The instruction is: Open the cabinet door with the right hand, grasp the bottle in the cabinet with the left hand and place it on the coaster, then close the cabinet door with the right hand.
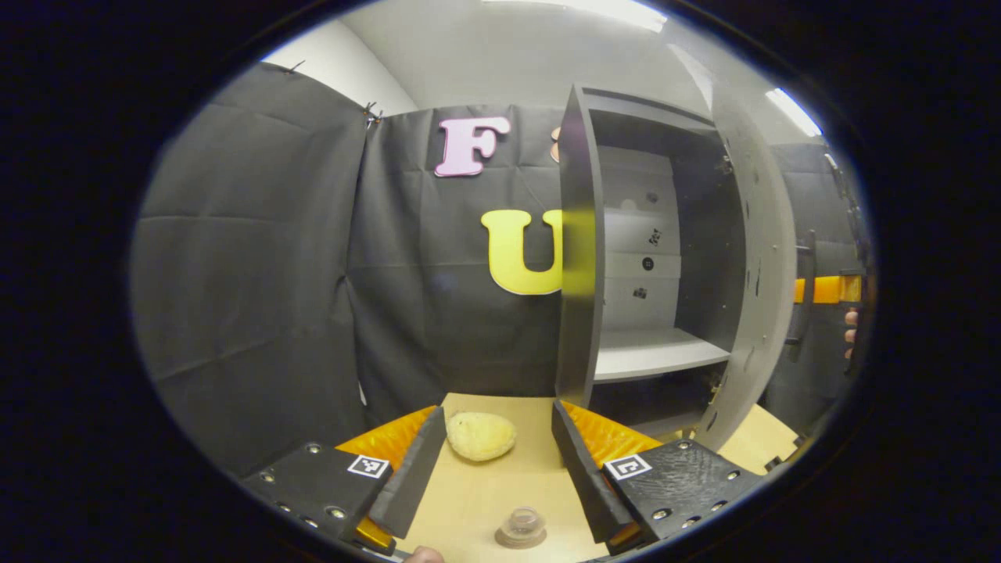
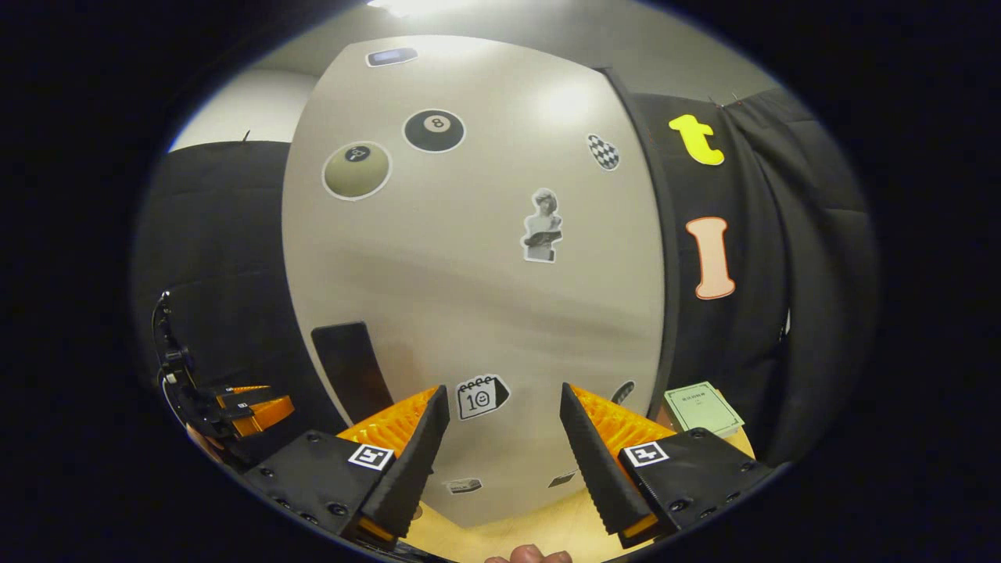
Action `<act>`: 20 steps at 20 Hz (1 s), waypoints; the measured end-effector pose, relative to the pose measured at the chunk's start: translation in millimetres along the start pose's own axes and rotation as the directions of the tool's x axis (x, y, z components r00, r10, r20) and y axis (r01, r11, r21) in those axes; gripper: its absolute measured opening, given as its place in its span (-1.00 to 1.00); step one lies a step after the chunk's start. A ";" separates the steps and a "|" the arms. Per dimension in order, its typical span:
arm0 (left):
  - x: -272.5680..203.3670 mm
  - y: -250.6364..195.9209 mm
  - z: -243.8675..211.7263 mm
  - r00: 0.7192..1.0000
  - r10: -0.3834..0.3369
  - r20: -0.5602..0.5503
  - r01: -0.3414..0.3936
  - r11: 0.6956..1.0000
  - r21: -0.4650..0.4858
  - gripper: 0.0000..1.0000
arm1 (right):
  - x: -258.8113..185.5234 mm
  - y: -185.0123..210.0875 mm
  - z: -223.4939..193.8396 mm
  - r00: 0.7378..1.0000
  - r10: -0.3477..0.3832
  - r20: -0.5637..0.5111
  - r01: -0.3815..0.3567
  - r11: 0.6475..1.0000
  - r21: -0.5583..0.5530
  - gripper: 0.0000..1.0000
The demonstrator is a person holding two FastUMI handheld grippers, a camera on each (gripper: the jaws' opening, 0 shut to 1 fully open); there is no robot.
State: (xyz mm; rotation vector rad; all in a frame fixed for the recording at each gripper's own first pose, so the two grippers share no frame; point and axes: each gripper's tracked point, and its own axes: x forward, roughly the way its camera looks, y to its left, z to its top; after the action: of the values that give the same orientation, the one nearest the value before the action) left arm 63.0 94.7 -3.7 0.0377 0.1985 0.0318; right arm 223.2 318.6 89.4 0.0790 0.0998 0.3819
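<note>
left gripper view: the left gripper (image 1: 493, 461) hangs above the table (image 1: 477, 500), fingers spread wide and holding nothing. the bottle (image 1: 523, 522) stands upright on the coaster (image 1: 520, 538) near the table's front edge, below and between the fingers; a yellow sponge (image 1: 480, 435) lies farther back. the cabinet (image 1: 657, 258) stands open, its shelf (image 1: 657, 352) bare, and the cabinet door (image 1: 755, 266) is swung out to the right.

right gripper view: the right gripper (image 2: 500, 446) faces the door's sticker-covered outer face, fingers wide apart and gripping nothing. a green booklet (image 2: 702, 408) lies at the right.
</note>
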 end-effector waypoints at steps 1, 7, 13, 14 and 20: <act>0.1 1.6 -1.4 1.000 -0.003 -0.007 0.003 1.000 0.000 0.63 | 3.6 5.6 0.7 1.000 0.012 0.005 -0.012 1.000 -0.006 0.83; -0.6 -14.4 13.1 1.000 -0.021 0.022 0.022 1.000 -0.010 0.63 | -5.8 -2.5 -3.7 1.000 -0.015 0.006 0.015 1.000 0.022 0.84; -7.9 -70.7 32.7 0.997 -0.041 0.058 0.042 0.999 -0.015 0.63 | -41.1 -71.6 1.5 0.989 -0.141 0.034 0.141 0.990 0.013 0.85; -10.8 -78.8 36.5 0.997 -0.039 0.069 0.041 0.999 -0.023 0.68 | -47.8 -83.1 3.1 0.987 -0.157 0.042 0.157 0.988 0.010 0.85; -20.5 -131.0 61.4 0.992 -0.019 0.122 0.021 1.000 -0.013 0.63 | -81.9 -145.8 5.8 0.976 -0.208 0.066 0.209 0.978 -0.014 0.86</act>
State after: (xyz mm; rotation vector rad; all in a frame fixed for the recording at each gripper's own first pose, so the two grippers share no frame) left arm 58.7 -38.9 55.1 0.0234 0.0765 0.0105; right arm 201.8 152.6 87.9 0.0591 0.0394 0.1701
